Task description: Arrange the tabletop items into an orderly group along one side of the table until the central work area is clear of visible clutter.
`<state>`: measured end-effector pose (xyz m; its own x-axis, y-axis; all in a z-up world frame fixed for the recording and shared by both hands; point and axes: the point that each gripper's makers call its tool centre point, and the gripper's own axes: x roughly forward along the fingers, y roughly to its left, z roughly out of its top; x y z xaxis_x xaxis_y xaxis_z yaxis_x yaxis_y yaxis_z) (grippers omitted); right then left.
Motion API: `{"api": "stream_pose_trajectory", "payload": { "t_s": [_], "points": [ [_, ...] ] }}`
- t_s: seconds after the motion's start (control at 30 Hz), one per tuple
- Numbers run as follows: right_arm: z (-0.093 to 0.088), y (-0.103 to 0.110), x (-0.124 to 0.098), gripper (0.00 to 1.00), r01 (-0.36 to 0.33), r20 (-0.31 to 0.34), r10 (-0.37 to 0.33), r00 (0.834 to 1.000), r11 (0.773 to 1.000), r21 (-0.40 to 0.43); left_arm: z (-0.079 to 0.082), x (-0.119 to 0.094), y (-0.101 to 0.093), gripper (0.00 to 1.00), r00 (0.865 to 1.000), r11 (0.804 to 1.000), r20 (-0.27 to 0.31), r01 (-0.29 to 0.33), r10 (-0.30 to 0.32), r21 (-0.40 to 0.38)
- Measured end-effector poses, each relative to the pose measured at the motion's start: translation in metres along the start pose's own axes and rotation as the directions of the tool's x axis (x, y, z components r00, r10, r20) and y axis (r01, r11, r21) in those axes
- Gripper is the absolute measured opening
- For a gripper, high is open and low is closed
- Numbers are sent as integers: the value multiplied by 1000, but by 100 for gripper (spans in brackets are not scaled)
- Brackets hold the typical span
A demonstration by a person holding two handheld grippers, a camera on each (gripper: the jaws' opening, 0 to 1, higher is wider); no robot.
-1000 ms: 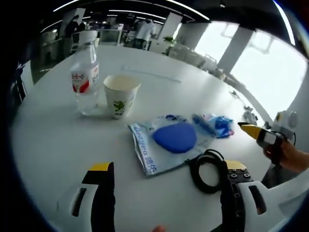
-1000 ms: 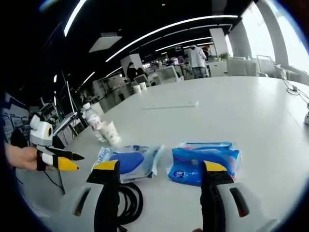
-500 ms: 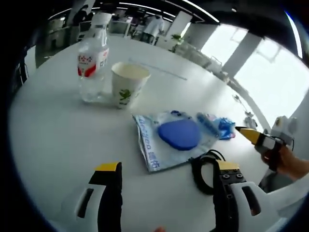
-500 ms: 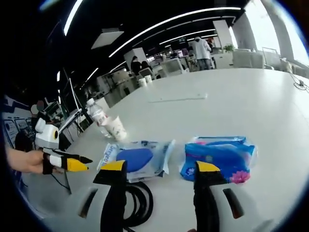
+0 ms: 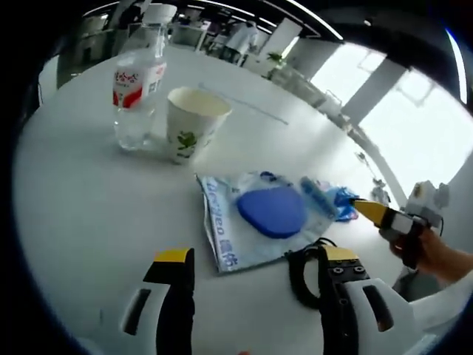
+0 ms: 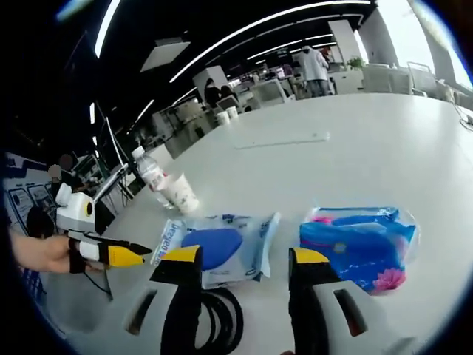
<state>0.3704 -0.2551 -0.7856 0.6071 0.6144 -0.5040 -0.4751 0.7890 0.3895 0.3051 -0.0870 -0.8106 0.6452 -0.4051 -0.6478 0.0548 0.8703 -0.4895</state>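
A wide white counter (image 5: 81,207) carries a loose scatter of things, and the clear packet with the blue pad (image 5: 267,213) lying near its middle serves as the landmark here. Just to one side of that packet, almost touching it, lies a blue tissue pack (image 6: 360,245) with a pink flower print. Beyond the packet, toward the far edge, stands a paper cup (image 5: 192,134) with a green leaf mark, upright and open-topped, and right beside the cup a clear water bottle (image 5: 137,96) with a red label, also upright. On the near side of the packet, touching its edge, rests a coiled black cable (image 6: 218,320). The left hand-held gripper (image 5: 250,262) hangs low over the counter with its jaws spread, holding nothing, the packet's near corner between them and the cable by one jaw. The right hand-held gripper (image 6: 242,262) is likewise spread and empty, hovering near the gap between packet and tissue pack. The step in hand looks like picking up a flat pack; it would go best by nipping a thin edge squarely, lifting gently so the slippery film does not slide out, and keeping clear of the tippable cup.
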Motion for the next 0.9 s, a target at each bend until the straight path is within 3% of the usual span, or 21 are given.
{"api": "stream_pose_trajectory", "payload": {
  "t_s": [0.23, 0.37, 0.53, 0.67, 0.8, 0.9],
  "points": [
    [-11, 2, 13, 36, -12, -50, 14, 999, 999, 30, -5, 4, 10, 60, 999, 999, -24, -25, 24, -41],
    [-18, -2, 19, 31, 5, -90, -2, 996, 1000, 24, -6, 7, 13, 49, 999, 998, -24, -25, 24, -55],
    [-22, 0, 21, 28, 0, -109, 3, 994, 1000, 26, -8, 12, 16, 47, 999, 996, -29, -33, 31, -82],
    [-24, -2, 22, 20, 9, -123, -5, 992, 1000, 27, -9, 14, 17, 40, 999, 997, -38, -32, 30, -69],
    [-27, -8, 23, 8, 25, -135, -24, 991, 1000, -1, -9, 17, 20, 32, 999, 994, -33, -25, 22, -110],
    [-24, -11, 21, 0, 32, -127, -32, 991, 999, -3, -10, 16, 26, 19, 998, 995, -47, -43, 38, -94]
  ]
}}
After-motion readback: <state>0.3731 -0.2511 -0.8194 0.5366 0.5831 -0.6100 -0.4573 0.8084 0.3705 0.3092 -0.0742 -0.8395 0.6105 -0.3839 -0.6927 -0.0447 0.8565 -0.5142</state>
